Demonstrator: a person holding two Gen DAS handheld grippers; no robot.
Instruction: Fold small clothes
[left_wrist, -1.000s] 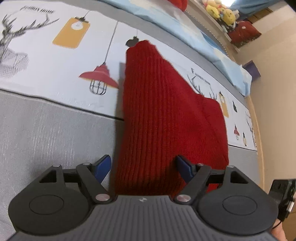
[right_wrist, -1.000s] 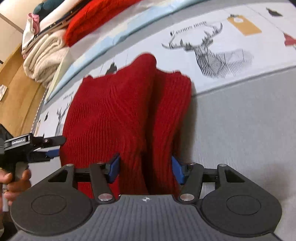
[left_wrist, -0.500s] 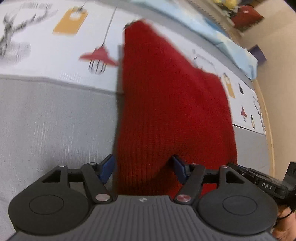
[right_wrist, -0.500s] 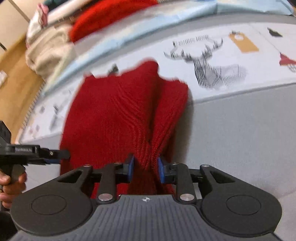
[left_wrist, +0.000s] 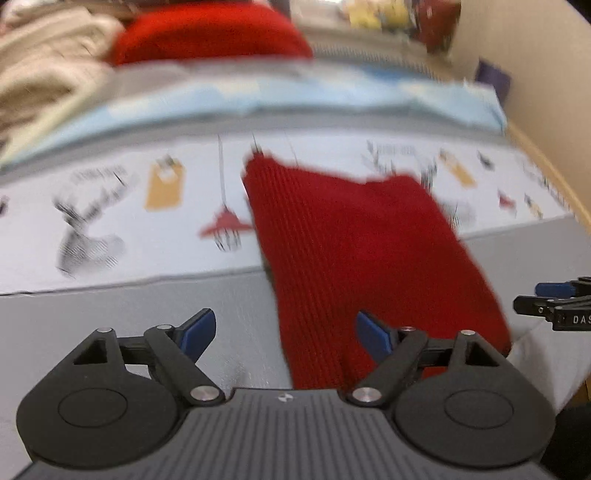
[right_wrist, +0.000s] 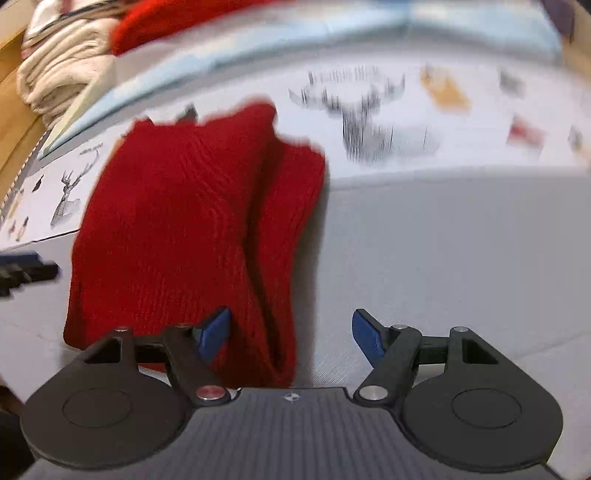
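A red knit garment (left_wrist: 362, 251) lies folded on the bed, across the seam between the printed sheet and the grey cover. My left gripper (left_wrist: 286, 332) hovers over its near left edge with its jaws opening; the right pad is above the knit, the left pad over bare grey cover, neither pressing. In the right wrist view the same garment (right_wrist: 192, 229) shows a doubled fold along its right side. My right gripper (right_wrist: 290, 335) is opening too, the fold's near end just inside its left pad, untouched. Each gripper shows at the edge of the other's view: the right gripper (left_wrist: 550, 295), the left gripper (right_wrist: 26, 266).
A stack of cream clothes (left_wrist: 44, 74) with another red knit (left_wrist: 210, 33) sits at the back. A light blue sheet (left_wrist: 258, 99) borders the deer-and-lamp printed sheet (left_wrist: 110, 206). Grey cover (right_wrist: 443, 258) spreads to the right. A wooden bed edge (left_wrist: 546, 177) runs along the far right.
Both grippers rose and drew back from the garment, and both views are now blurred. The right jaws, pinched on the fold half a second ago, have let it go; the left jaws widened.
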